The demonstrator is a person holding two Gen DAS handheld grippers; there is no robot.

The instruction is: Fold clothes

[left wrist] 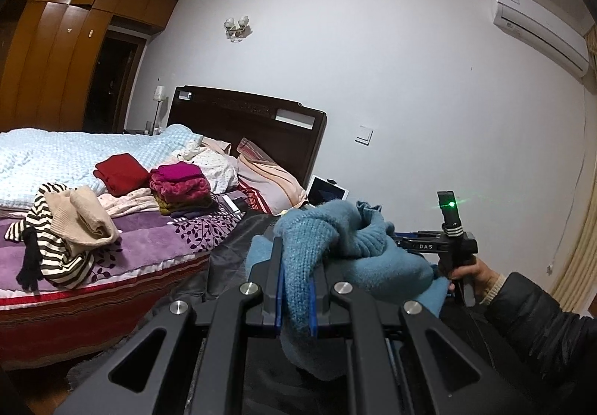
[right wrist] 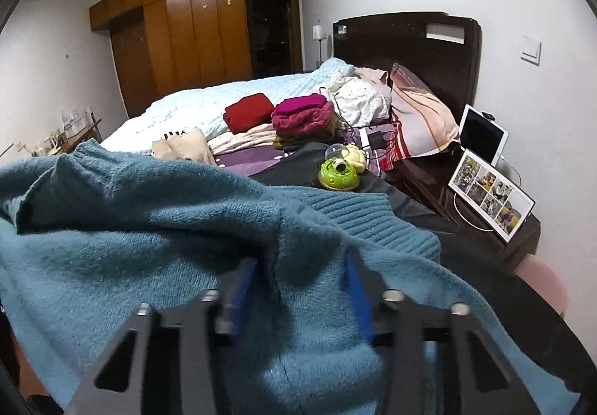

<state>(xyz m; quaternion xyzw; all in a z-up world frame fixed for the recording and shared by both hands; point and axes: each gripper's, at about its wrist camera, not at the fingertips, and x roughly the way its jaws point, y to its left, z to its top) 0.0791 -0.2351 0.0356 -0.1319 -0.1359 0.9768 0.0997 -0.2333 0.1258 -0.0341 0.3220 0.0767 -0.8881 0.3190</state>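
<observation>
A blue knit sweater (left wrist: 358, 247) hangs bunched in the air beside the bed. My left gripper (left wrist: 296, 266) is shut on a fold of it. In the right wrist view the sweater (right wrist: 149, 247) fills the lower frame and my right gripper (right wrist: 298, 277) is shut on a thick fold of it, the fingers partly buried in the knit. The right gripper's handle (left wrist: 457, 247) and the hand holding it show at the right of the left wrist view. A folded red garment (left wrist: 121, 172) and a folded magenta stack (left wrist: 179, 184) lie on the bed.
A striped top and a beige sweater (left wrist: 74, 225) lie loose at the bed's near edge (left wrist: 93, 295). A green toy (right wrist: 337, 176) sits on a dark garment. Two tablets (right wrist: 488, 191) stand on the nightstand by the headboard (right wrist: 410, 42). A wardrobe (right wrist: 194, 34) stands at the far wall.
</observation>
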